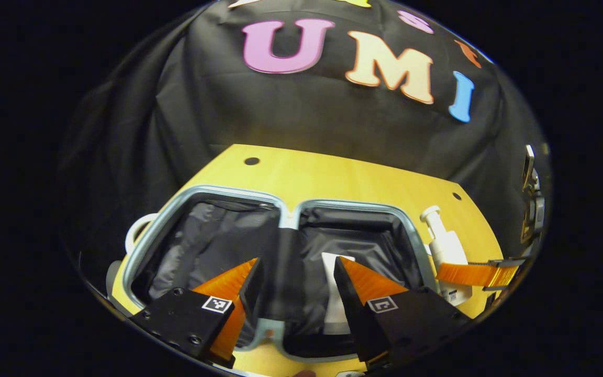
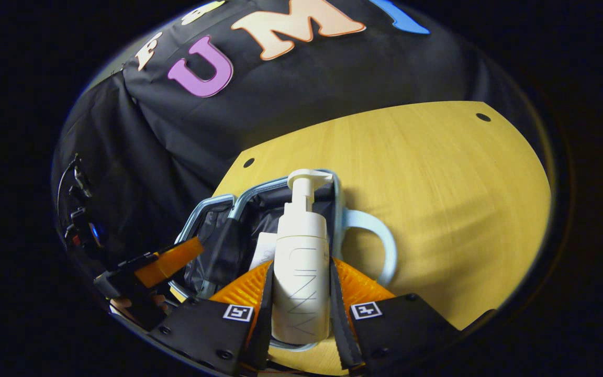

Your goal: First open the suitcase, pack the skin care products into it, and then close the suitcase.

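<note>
Surface [image 2: 437, 199] carries the open suitcase [image 1: 411, 230]. Right hand-held gripper [image 2: 301, 306] clamps the pump bottle [image 2: 301, 262] upright, over the suitcase's handle end. Lower it beside the white item [image 1: 333, 293] already inside, then release. Left hand-held gripper [image 1: 293, 285] gapes empty above the suitcase. Bottle lettering unreadable.

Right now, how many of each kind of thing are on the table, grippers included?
Suitcase, open: 1
White pump bottle: 1
White item inside the suitcase: 1
Hand-held grippers: 2, left hand-held gripper and right hand-held gripper
Total: 5
</note>
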